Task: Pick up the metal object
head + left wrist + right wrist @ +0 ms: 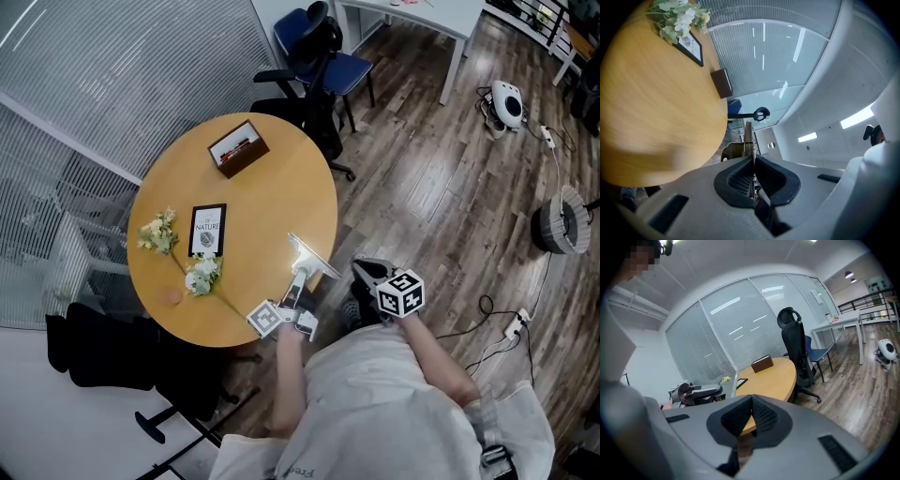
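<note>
The metal object (313, 255) is a thin, flat silver piece held over the near right edge of the round wooden table (281, 178). My left gripper (299, 284) is shut on its lower end. In the left gripper view the sheet (748, 138) runs edge-on between the pressed pads (740, 180). My right gripper (367, 272) is shut on nothing, off the table to the right, over the floor. In the right gripper view its black pads (766, 417) meet, and the left gripper (696, 393) shows at the left with the metal piece (732, 383).
On the table are a brown box (238, 149), a framed card (208, 230) and a spray of white flowers (192, 269). Black and blue office chairs (317, 66) stand beyond the table's far edge. A dark chair (112, 352) sits at the near left. Cables and a round device (561, 220) lie on the wood floor.
</note>
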A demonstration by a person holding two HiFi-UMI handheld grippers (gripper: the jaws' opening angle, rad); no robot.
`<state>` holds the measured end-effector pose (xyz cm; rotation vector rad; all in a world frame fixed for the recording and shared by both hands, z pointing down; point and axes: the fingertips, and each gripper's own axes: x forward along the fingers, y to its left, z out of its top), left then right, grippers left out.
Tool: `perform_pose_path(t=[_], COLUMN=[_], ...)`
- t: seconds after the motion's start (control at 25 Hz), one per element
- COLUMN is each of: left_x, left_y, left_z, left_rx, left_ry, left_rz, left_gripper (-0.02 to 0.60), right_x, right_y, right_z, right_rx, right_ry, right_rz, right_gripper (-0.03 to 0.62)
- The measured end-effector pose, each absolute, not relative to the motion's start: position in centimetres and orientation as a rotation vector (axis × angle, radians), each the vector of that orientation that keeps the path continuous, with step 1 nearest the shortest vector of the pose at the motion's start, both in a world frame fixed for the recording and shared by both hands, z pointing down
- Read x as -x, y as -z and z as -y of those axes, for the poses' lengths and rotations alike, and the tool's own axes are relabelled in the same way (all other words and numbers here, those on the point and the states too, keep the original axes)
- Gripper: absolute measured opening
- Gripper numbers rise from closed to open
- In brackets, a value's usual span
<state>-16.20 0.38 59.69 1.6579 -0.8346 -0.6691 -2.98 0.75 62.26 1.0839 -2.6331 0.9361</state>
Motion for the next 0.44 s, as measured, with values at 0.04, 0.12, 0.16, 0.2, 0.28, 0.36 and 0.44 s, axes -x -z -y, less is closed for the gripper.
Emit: perform_pose_path(t=[0.04,0.12,0.16,0.2,0.28,0.36,0.44], left_x=[16.04,15.89,15.93,15.99,15.96,15.83,15.72], left_y=[-59.62,-59.56,-59.58,-59.58,-59.4,-59.19,-59.08], left_z=[-0.29,-0.19,-0.22,-0.27,-0.25,-0.09,0.08], left_rx=[-1.659,-1.65,-1.649,-1.656,-1.674,-1.684,-1.691], left_ry=[0.667,0.67,0.669,0.667,0.663,0.661,0.656], left_rz=[0.831,0.827,0.829,0.832,0.831,0.826,0.823], left_gripper=[0.011,0.011,0.011,0.011,0.011,0.011,0.011], right_x=[2.88,2.75,2.72,2.7,2.67,2.7,2.77], right_y=[-62.31,-62.48,-62.53,-62.54,-62.45,-62.37,-62.34], right_z=[-0.67,-0.66,-0.71,-0.76,-0.73,-0.61,-0.49], right_rx=[-1.087,-1.089,-1.089,-1.088,-1.087,-1.085,-1.08], right_ry=[-0.938,-0.943,-0.947,-0.949,-0.949,-0.947,-0.945], right_rz=[2.632,2.628,2.627,2.626,2.627,2.63,2.633], right_gripper=[-0.003,-0.003,-0.003,-0.003,-0.003,-0.003,-0.003])
